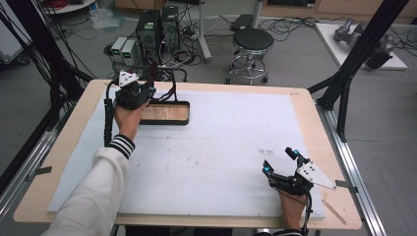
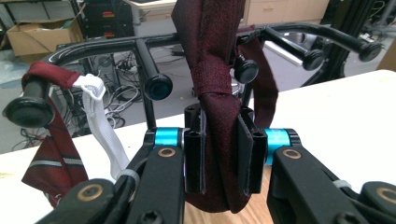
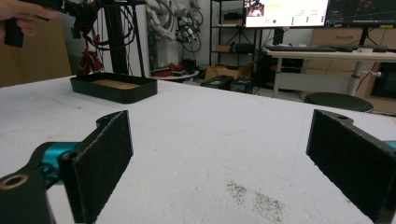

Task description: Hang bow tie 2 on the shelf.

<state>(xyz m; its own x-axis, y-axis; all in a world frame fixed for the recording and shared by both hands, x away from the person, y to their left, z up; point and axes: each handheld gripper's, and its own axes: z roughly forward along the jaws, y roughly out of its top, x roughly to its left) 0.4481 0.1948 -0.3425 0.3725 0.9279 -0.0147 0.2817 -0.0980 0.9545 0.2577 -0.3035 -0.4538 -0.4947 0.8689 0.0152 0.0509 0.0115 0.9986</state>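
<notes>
Between claw pads: dark-red tie (image 2: 219, 93), seemingly knotted.

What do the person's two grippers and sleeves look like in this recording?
Both are black two-jaw tools with flat black pads, brass-coloured pivot rings and blue metallic collars at the jaw bases. The left gripper and the right gripper each carry a grey three-cornered plate with dark dots, and a black cable trails from each. The left arm wears a white sleeve with a black-and-white striped cuff.

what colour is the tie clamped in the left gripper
Dark red, a fine maroon weave; the tie shows best in the left gripper view.
</notes>
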